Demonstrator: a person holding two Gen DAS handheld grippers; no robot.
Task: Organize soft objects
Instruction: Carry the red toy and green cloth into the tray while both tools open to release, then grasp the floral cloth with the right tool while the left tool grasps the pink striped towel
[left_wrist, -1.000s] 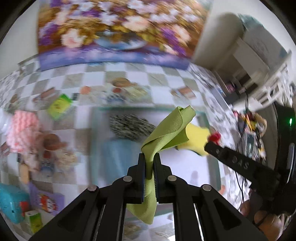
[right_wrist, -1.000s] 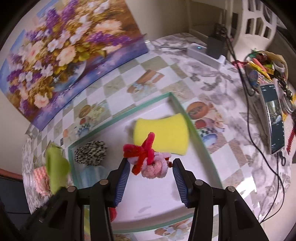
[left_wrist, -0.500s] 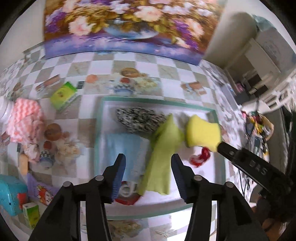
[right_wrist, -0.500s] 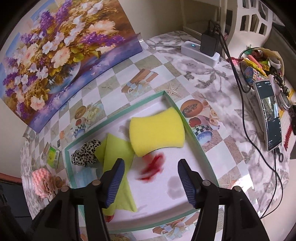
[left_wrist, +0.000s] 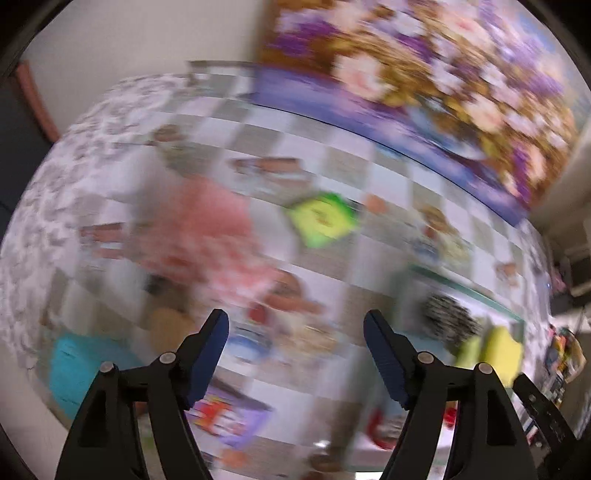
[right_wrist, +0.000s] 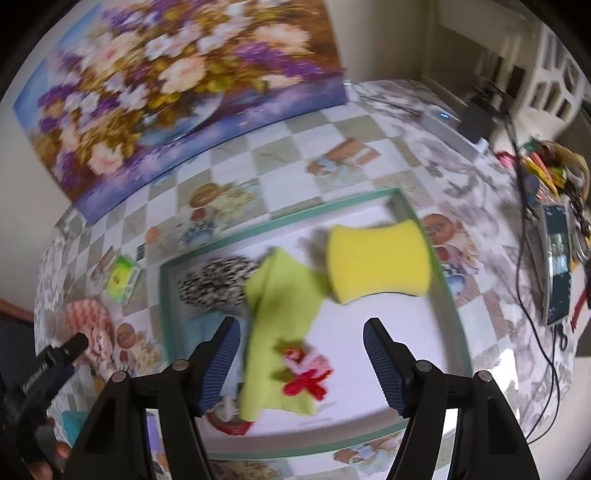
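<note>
A green-rimmed white tray (right_wrist: 410, 210) holds a yellow sponge (right_wrist: 378, 264), a lime green cloth (right_wrist: 282, 314), a black-and-white spotted scrunchie (right_wrist: 216, 282) and a red-and-pink pipe-cleaner flower (right_wrist: 306, 371) lying on the cloth. My right gripper (right_wrist: 301, 356) is open and empty above the flower. My left gripper (left_wrist: 295, 352) is open and empty, over the table left of the tray (left_wrist: 461, 286). A pink knitted cloth (left_wrist: 207, 232) lies ahead of it, blurred; it also shows in the right wrist view (right_wrist: 86, 325).
A small green packet (left_wrist: 321, 221) lies beyond the pink cloth. A teal box (left_wrist: 81, 369) and a purple packet (left_wrist: 229, 413) sit near the front left. A flower painting (right_wrist: 177, 85) leans at the back. A phone (right_wrist: 557, 258), cables and a power strip (right_wrist: 448, 125) lie right.
Both grippers let go of their things into the tray. The left gripper has swung left toward the pink cloth. The flower has come to rest on the green cloth.
</note>
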